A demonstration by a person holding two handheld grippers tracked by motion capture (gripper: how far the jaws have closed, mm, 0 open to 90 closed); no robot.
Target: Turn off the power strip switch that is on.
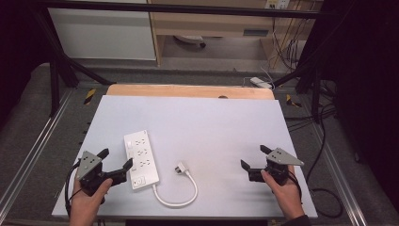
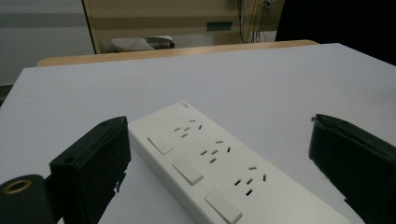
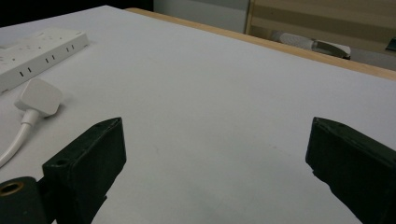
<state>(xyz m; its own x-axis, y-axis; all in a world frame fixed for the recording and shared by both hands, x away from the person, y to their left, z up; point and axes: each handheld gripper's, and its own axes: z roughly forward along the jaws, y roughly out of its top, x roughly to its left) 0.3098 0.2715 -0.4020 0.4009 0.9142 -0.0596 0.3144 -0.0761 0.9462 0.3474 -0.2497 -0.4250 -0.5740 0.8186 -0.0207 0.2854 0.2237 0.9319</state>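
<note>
A white power strip (image 1: 140, 159) with three switches and three socket groups lies on the white table board (image 1: 207, 122), left of centre. Its white cable (image 1: 176, 197) loops along the front and ends in a white plug (image 1: 180, 167) lying loose on the board. My left gripper (image 1: 115, 158) is open right beside the strip's near left end; in the left gripper view the strip (image 2: 219, 163) lies between the wide-apart jaws. My right gripper (image 1: 254, 157) is open over bare board at the right, holding nothing. The right gripper view shows the plug (image 3: 38, 96) and strip (image 3: 37, 53) at far left.
A wooden strip (image 1: 190, 91) edges the board's far side. Metal frame rails run along both sides, with cables on the floor at right (image 1: 324, 188). A shelf unit (image 1: 211, 23) stands behind the table.
</note>
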